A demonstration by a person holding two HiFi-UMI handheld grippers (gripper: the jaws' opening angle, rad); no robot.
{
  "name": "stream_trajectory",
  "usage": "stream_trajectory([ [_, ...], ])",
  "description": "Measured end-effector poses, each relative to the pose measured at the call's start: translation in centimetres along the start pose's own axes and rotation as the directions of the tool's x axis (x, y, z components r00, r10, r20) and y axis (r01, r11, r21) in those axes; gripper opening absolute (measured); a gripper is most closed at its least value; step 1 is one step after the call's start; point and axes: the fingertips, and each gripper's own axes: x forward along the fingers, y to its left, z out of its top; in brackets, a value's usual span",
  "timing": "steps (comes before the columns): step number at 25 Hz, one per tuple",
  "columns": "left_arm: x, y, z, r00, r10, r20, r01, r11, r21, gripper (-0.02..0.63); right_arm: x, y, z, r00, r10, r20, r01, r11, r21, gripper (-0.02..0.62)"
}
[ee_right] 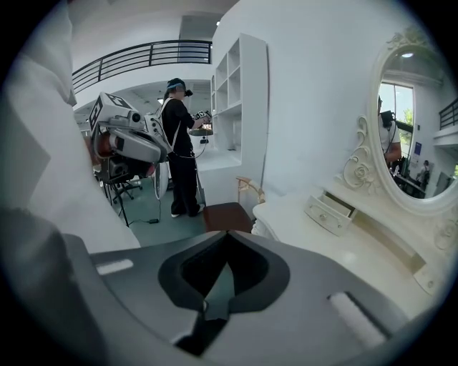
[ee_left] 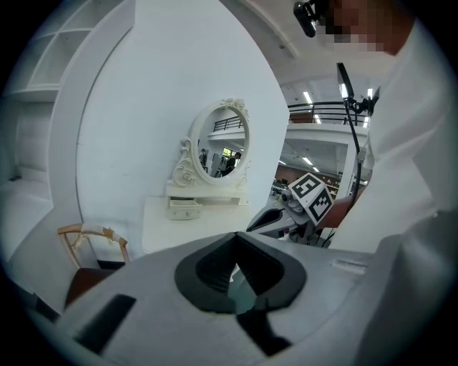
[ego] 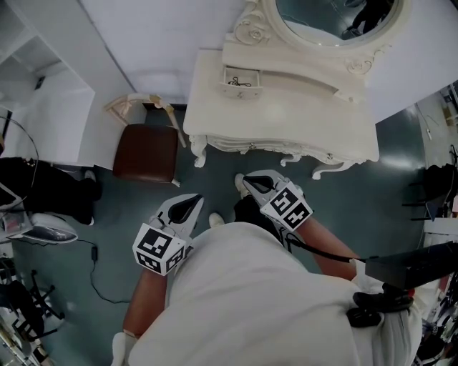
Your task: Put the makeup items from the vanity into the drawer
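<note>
A: Head view shows both claws held low by the person's body, well apart from the vanity counter [ego: 286, 121]. Where do we start?

B: With the claws themselves. The left claw [ego: 195, 201] has its jaws together with nothing between them. The right claw [ego: 247, 181] is the same: tips met, empty.

A: And the makeup?

B: I find none loose on the counter, and its top looks bare. The small drawer [ego: 243, 94] under the mirror [ego: 336, 21] is pulled open, and small dark things [ego: 240, 83] lie inside it. They are too small to say what they are.

A: So the job may be nearly done?

B: I judge so, though the ledge at the mirror's base is hard to read from here. Step closer and scan it before deciding.

A: If something turns up?

B: Part the jaws before the reach, come down from above and close on the item's middle. Lower it into the drawer rather than dropping it, because the drawer looks shallow and narrow. Mind the brown stool [ego: 147, 151] on the left when stepping in.

A: And if nothing does?

B: Then press the drawer front squarely with the closed tips so it slides in straight.
</note>
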Motion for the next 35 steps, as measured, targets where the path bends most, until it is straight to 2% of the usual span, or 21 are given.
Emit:
stream_trajectory([
  [11, -2.2, 0.4, -1.2, 0.999, 0.031, 0.007, -0.031, 0.999, -0.009, 0.003, 1.2, 2.4, 1.6, 0.999, 0.033, 0.018, -0.032, 0.999, -0.041, 0.0],
  [16, -2.2, 0.5, -1.5, 0.999, 0.032, 0.008, -0.032, 0.999, -0.01, 0.003, 1.6, 2.5, 1.9, 0.999, 0.031, 0.027, -0.029, 0.997, -0.071, 0.0],
  [35, -0.5, 0.0, -1.2, 1.0, 0.013, -0.011, -0.013, 1.0, -0.008, 0.003, 1.2, 1.7, 0.9, 0.999, 0.036, 0.01, -0.035, 0.997, -0.069, 0.0],
])
